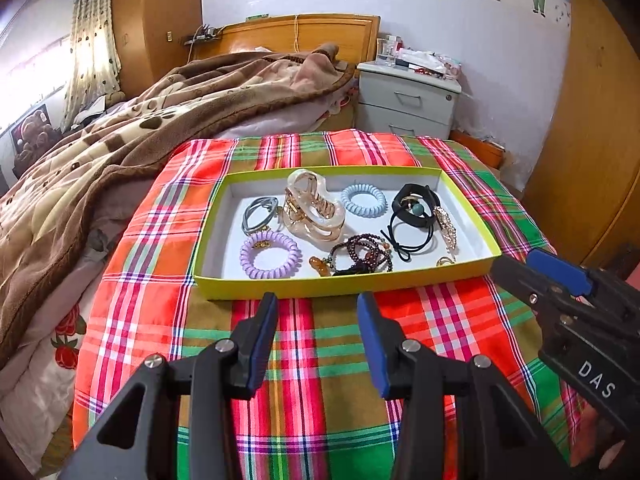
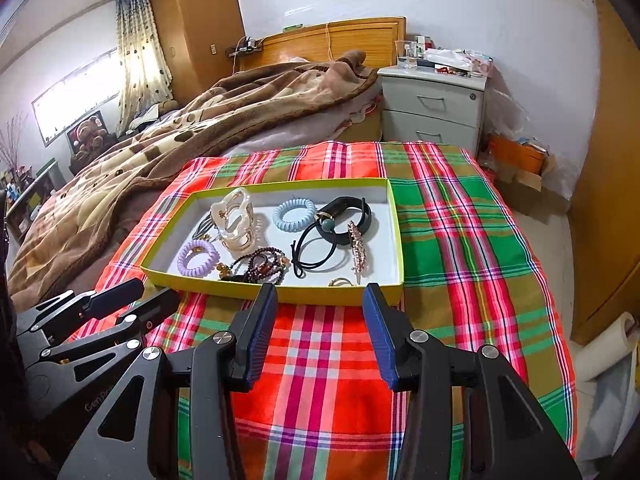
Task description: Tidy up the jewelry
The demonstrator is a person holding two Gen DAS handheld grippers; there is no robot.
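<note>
Right now, in labelled lines:

My left gripper (image 1: 317, 304): fingers spread apart, nothing between them, held above the plaid cloth (image 1: 304, 360) just short of the tray's near wall.
My right gripper (image 2: 320, 298): fingers likewise spread and holding nothing, at the near wall of the tray toward its right end; from my left camera it shows at the right edge, just off the tray's near right corner.
Tray (image 1: 340, 286): shallow yellow-green box with a white floor, lying flat on the plaid cloth beside the brown blanket (image 1: 120, 120).
Hair claw (image 1: 314, 210): clear amber, sitting left of centre in the tray, the tallest piece there.
Blue coil tie (image 1: 364, 200): at the back, just right of the claw.
Purple coil tie (image 1: 270, 254): front left, near the tray's near wall.
Grey tie (image 1: 259, 209): back left, touching the claw's side.
Bead bracelets (image 1: 362, 254): dark tangle at front centre, against the black elastic ties (image 1: 412, 220) to the right.
Rhinestone clip (image 1: 445, 220): right side, beside the black ties.
Gold ring (image 1: 446, 261): front right corner of the tray.
Nightstand (image 1: 408, 100): grey, against the wall behind the cloth.
</note>
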